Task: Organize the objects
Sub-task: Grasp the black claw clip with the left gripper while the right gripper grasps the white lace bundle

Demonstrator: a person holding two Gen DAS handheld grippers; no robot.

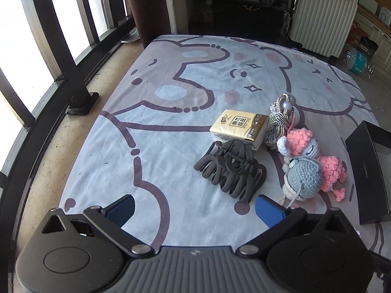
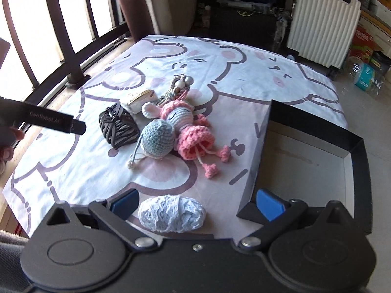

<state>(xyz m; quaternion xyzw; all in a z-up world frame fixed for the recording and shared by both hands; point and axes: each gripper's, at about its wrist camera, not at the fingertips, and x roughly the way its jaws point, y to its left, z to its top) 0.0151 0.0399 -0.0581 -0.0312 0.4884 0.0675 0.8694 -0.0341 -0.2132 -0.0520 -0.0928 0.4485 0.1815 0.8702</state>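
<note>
- Left tongs (image 1: pixel 195 208) stand wide apart, holding nothing, just short of a black claw hair clip (image 1: pixel 231 168) on the bench (image 1: pixel 151 146), which is covered by a cartoon-bear printed cloth.
- Right tongs (image 2: pixel 196 204) are likewise spread wide and empty; a pale blue crocheted bundle (image 2: pixel 172 213) lies on the cloth between their blue pads (image 2: pixel 270 204), touching neither as far as the view shows.
- Landmark: the hair clip. Just beyond it lies a yellow tissue pack (image 1: pixel 240 124); its printed characters are too small to read with certainty.
- To the right of the clip, a grey-blue crocheted ball toy (image 1: pixel 303 175) rests against a pink-and-grey crocheted doll (image 1: pixel 317 153); the doll's lower body is partly hidden behind the ball in the left wrist view.
- Beyond the doll and beside the tissue pack, a tangle of braided cord with pearl-like beads (image 1: pixel 281 117); what it is exactly cannot be made out.
- Far right of the clip, an open black box (image 2: pixel 315 161) with a pale inside sits at the bench's edge; it is cut off by the frame in the left view and partly covered by the right tongs' body in the other.
- In the right wrist view the clip is half hidden by the left tool's black finger (image 2: pixel 56 122); a hand (image 2: pixel 9 144) shows only at the frame edge.
- Room: barred windows (image 1: pixel 36 36) left of the clip, a brown curtain (image 1: pixel 146 7), and a white ribbed suitcase (image 1: pixel 322 12) far behind on the floor.
</note>
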